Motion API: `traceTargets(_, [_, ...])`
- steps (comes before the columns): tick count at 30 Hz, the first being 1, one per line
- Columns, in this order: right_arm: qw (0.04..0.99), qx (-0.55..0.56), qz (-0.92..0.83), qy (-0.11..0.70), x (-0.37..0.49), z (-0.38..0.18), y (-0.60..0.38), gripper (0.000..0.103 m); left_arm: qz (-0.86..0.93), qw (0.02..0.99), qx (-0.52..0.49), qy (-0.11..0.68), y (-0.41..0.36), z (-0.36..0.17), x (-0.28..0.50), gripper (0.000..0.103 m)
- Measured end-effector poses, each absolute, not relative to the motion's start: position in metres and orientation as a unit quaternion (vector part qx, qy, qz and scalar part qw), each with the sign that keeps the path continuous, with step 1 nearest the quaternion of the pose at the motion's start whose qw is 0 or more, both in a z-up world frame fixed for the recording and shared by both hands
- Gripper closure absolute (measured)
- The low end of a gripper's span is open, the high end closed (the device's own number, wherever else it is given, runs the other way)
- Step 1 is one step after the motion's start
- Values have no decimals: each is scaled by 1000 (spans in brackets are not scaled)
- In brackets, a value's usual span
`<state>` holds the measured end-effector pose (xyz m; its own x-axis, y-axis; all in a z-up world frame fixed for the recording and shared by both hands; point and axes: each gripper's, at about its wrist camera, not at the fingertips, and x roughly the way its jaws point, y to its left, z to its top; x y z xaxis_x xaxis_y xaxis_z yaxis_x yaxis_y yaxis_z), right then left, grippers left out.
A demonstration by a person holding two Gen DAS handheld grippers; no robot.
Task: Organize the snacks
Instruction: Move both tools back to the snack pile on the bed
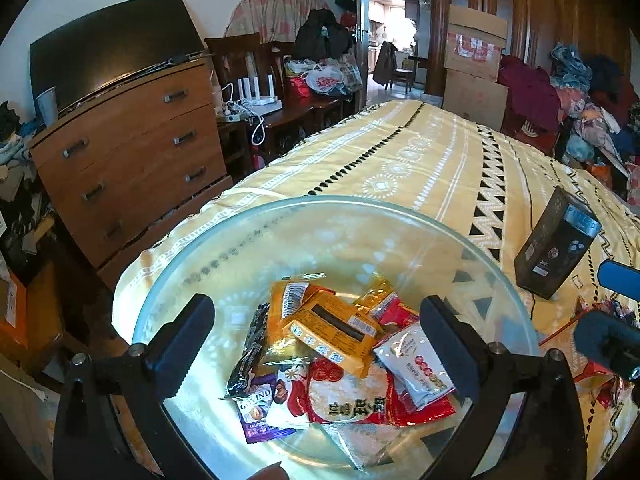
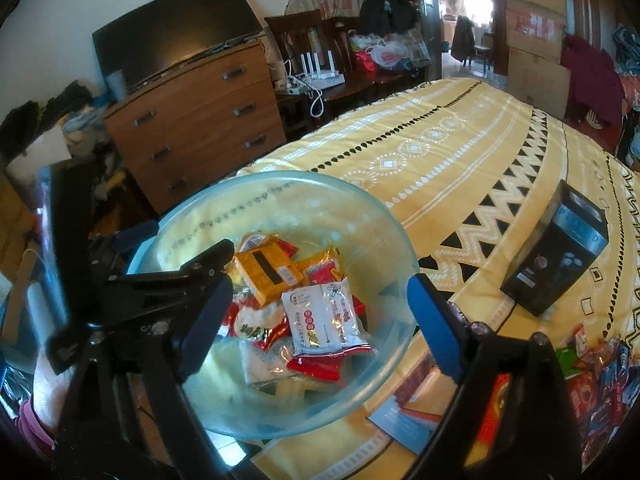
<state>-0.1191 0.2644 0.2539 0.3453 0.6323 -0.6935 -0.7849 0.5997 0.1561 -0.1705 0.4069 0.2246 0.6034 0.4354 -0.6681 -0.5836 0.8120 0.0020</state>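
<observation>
- My left gripper (image 1: 316, 340) stands wide apart over the glass bowl (image 1: 192, 264), holding nothing.
- My right gripper (image 2: 320, 320) is apart too, empty.
- Snack packets (image 2: 316, 316) lie inside the bowl.

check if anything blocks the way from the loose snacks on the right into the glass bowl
Nothing visible does. The loose snacks lie on the yellow cloth right of the glass bowl, whose top is open. The dark box stands farther back, off that path.
</observation>
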Motion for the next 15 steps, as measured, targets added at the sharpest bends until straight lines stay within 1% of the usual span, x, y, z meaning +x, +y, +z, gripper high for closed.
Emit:
traceTargets(2, [826, -89, 436, 348, -127, 261, 248, 13, 270, 900, -111, 324, 398, 232, -174, 0])
traceTargets(5, [855, -74, 421, 294, -148, 271, 198, 13, 226, 921, -107, 297, 369, 248, -174, 0])
traceTargets(8, [878, -45, 385, 282, -157, 263, 137, 13, 150, 946, -78, 276, 310, 271, -164, 0])
traceTargets(11, [895, -4, 317, 314, -151, 230, 54, 14, 38, 963, -39, 264, 227, 286, -150, 0])
traceTargets(13, [901, -3, 267, 340, -143, 205, 11, 14, -25, 961, -29, 274, 174, 282, -138, 0])
traceTargets(14, [902, -6, 236, 362, -135, 187, -12, 15, -50, 956, -36, 285, 156, 277, -131, 0])
traceTargets(15, [897, -2, 210, 389, -126, 169, -35, 21, -80, 948, -48, 305, 137, 268, -121, 0])
